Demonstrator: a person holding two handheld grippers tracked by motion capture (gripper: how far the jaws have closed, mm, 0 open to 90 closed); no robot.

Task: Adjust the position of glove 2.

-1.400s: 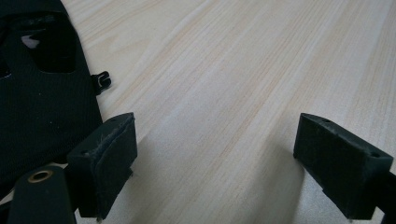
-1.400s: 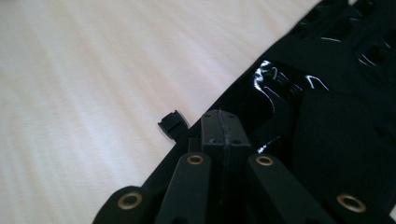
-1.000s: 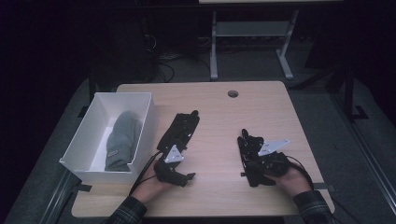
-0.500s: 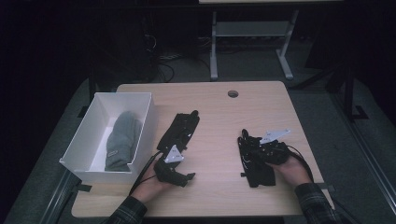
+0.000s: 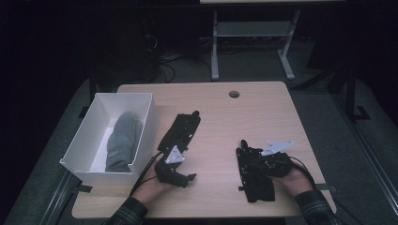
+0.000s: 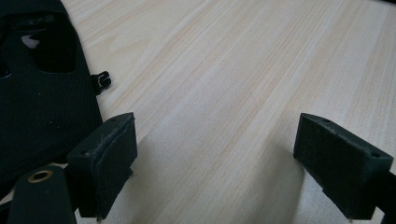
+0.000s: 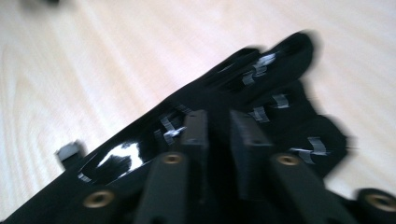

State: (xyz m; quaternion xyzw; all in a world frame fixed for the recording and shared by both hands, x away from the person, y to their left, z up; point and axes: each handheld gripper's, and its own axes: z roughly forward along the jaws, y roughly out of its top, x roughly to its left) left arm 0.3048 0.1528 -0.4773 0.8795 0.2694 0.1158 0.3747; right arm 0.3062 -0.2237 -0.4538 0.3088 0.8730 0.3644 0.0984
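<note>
**A:** Start on your left. The white bin [image 5: 89,140] already holds a grey mitten [image 5: 123,140], so I judge the work is packing gloves away, and the black ones are what remains. Your left gripper [image 5: 190,177] lies low on the table [image 5: 225,117] with its jaws released, wide apart, bare wood between them. In the left gripper view the first black glove [image 6: 42,102] lies flat just outside the left-hand jaw, its edge touching or nearly touching that pad; nothing is in the gap.

**B:** So that one isn't picked up yet?

**A:** No. I'd say the next move on that side calls for you to shift the jaws sideways over the glove's edge, then close on a fold of fabric.

**B:** And the right?

**A:** Your right gripper [image 5: 244,157] sits on the second black glove [image 5: 256,180]. In the right gripper view the jaws stand close together, a narrow gap between them, with glove fabric directly ahead of and under the tips. They look clenched on it, though the blur keeps me from being certain. A lift towards the bin would likely follow.

**B:** How does this glove look?

**A:** Black, with glossy patches and small pale marks along the fingers [image 7: 280,60], which fan out beyond the jaw tips. It's limp, so expect it to droop when raised.
</note>
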